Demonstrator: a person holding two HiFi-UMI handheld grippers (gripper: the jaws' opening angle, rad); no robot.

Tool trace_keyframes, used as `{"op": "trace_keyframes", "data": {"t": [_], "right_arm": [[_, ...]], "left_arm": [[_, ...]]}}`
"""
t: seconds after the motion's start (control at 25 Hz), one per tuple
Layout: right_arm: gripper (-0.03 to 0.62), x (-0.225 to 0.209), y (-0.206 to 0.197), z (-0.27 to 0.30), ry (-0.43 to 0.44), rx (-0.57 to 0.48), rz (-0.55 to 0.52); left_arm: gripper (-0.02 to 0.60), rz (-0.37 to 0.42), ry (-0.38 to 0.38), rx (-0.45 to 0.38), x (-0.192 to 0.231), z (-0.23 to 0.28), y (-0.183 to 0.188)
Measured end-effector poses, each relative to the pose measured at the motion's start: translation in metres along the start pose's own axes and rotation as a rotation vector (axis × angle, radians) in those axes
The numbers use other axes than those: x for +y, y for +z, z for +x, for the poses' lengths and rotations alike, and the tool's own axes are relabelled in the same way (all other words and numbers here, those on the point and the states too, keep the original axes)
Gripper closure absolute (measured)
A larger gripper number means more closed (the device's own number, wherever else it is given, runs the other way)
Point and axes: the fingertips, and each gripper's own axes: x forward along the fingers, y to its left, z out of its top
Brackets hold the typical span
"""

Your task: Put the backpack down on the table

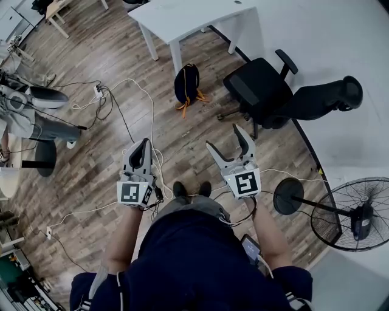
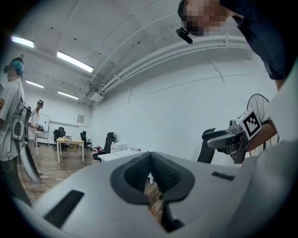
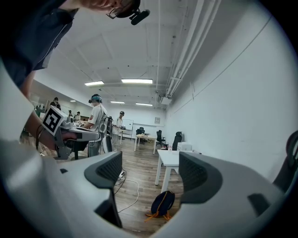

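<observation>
A dark blue backpack (image 1: 186, 85) with orange straps stands on the wooden floor, beside a leg of the white table (image 1: 182, 18). Both grippers are held level above the floor, well short of it. My left gripper (image 1: 146, 144) is shut with nothing in it; in the left gripper view its jaws (image 2: 150, 162) meet at the tip. My right gripper (image 1: 224, 138) is open and empty. The right gripper view shows the backpack (image 3: 161, 204) low between the spread jaws of the right gripper (image 3: 151, 174), far off, with the table (image 3: 174, 158) behind it.
A black office chair (image 1: 261, 91) stands right of the backpack, tipped back against the wall. A standing fan (image 1: 352, 212) is at the lower right. White cables (image 1: 121, 103) trail over the floor. A person (image 1: 24, 115) sits at the left; others (image 3: 95, 121) stand farther off.
</observation>
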Motion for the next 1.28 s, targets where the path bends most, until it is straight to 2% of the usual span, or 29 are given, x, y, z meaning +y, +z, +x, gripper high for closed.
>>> {"op": "trace_keyframes", "data": {"t": [0.08,0.16,0.32,0.52,0.8,1.08,1.28], "right_arm": [[0.189,0.003,0.002,0.002,0.017,0.002,-0.021],[0.117,0.004,0.004,0.002,0.03,-0.003,-0.013],[0.05,0.005,0.009,0.004,0.049,-0.017,0.025],[0.033,0.007,0.004,0.012,0.065,0.029,0.022],[0.033,0.02,0.002,0.044,0.069,0.027,0.008],[0.034,0.023,-0.019,0.099,0.09,0.056,0.01],[0.039,0.0,-0.03,0.154,0.112,0.057,0.002]], "left_arm": [[0.58,0.001,0.001,-0.001,0.001,-0.001,0.0],[0.58,0.001,0.003,-0.004,0.002,-0.002,0.001],[0.58,-0.004,0.009,-0.008,0.006,-0.004,0.001],[0.58,0.002,0.005,-0.011,0.013,-0.007,0.003],[0.58,-0.007,-0.023,-0.03,0.037,-0.008,0.002],[0.58,-0.005,-0.031,-0.021,0.068,0.007,-0.006],[0.58,0.001,-0.003,-0.018,0.093,0.042,-0.009]]}}
